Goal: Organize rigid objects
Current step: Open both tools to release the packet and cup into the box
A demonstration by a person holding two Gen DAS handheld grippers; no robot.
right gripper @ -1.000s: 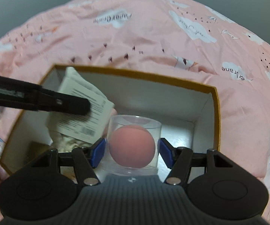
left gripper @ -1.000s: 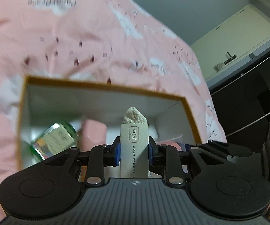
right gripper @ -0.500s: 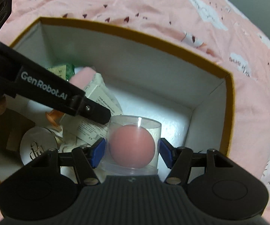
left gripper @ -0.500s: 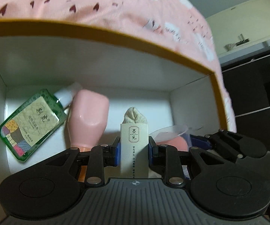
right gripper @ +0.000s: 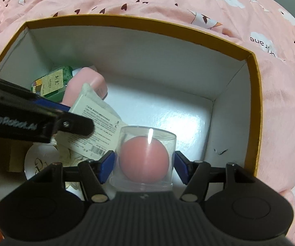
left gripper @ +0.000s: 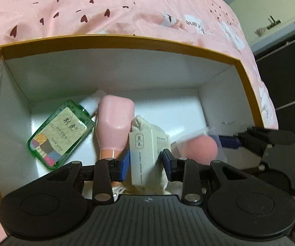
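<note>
White carton (left gripper: 142, 160) sits loose between my opened left gripper (left gripper: 146, 162), inside the box (left gripper: 127, 41); right gripper (right gripper: 143, 164) clamps the sponge case (right gripper: 145, 157). Next I set it down.

You have a bed under a pink quilt (left gripper: 127, 6) printed with white clouds and small dark hearts. Directly on that quilt sits an open cardboard box (left gripper: 114, 41) with a mustard-yellow rim and white inner walls; the fabric rises around its far and right sides.
</note>
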